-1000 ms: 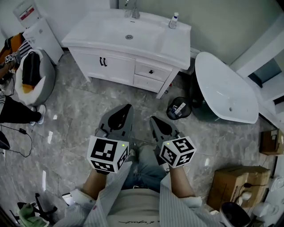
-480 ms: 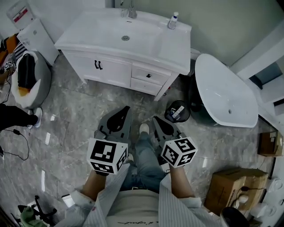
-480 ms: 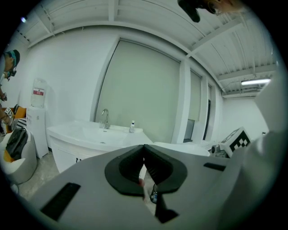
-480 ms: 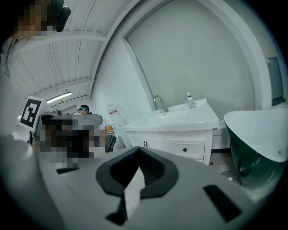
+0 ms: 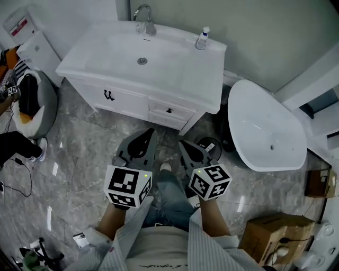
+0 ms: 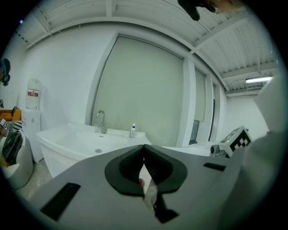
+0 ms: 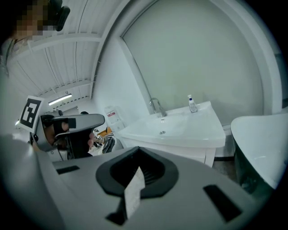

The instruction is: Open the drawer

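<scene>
Head view, looking steeply down. A grey marble-patterned tile floor point(image 5: 90, 159) fills the room. A white vanity cabinet with a moulded rectangular basin top point(image 5: 175, 69) stands against the far wall. A white oval bathtub point(image 5: 265, 127) sits just beside it on the right.

Two bare forearms reach forward side by side from striped shirt sleeves, over the person's legs. Each ends in a grey two-jaw tool topped by a marker cube. The left gripper point(image 5: 152, 131) and the right gripper point(image 5: 181, 142) both point toward the cabinet front and tilt slightly downward. They are near each other but not touching. Both are well apart from the cabinet, over open floor.

In the left gripper view, the tips point(image 6: 143, 146) of the left tool meet with nothing clamped. In the right gripper view, the tips point(image 7: 137, 148) of the right tool are likewise pressed together.

The small white upper drawer with a dark round knob point(image 5: 169, 110) sits in the right part of the cabinet front. It lies flush and closed above a second white drawer front point(image 5: 164, 121), ahead of the two tools. A white cabinet door with two dark curved handles point(image 5: 114, 98) lies to its left.

A chrome tap point(image 5: 143, 16) rises behind the basin. A small clear bottle with a blue label point(image 5: 201, 38) stands at the counter's right rear corner.
</scene>
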Demonstrator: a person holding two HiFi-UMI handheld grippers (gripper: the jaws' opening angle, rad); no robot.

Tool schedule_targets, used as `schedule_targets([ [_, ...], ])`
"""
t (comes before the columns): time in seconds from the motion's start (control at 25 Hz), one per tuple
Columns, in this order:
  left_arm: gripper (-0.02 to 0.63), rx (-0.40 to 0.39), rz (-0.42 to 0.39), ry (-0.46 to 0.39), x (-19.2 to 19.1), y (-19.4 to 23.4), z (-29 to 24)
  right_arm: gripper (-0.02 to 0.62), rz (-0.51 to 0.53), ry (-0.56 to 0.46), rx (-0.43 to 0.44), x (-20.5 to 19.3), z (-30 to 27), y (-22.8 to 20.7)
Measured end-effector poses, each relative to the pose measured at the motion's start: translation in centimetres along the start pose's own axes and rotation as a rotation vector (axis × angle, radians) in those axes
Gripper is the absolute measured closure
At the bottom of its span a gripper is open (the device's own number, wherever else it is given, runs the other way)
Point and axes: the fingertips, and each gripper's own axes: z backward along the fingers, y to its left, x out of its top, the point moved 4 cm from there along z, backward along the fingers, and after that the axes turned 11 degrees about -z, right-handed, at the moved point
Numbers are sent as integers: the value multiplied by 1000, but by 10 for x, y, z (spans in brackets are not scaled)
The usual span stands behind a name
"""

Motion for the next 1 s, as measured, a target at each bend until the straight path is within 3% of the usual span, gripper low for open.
schedule_targets([
  [0.44,589,47,19,19,13,10,-76,591,39,28,39,62,-37,-47],
  [1.0,589,-17,16,85,-9,21,-115,591,31,65,1,64,-67,-63],
])
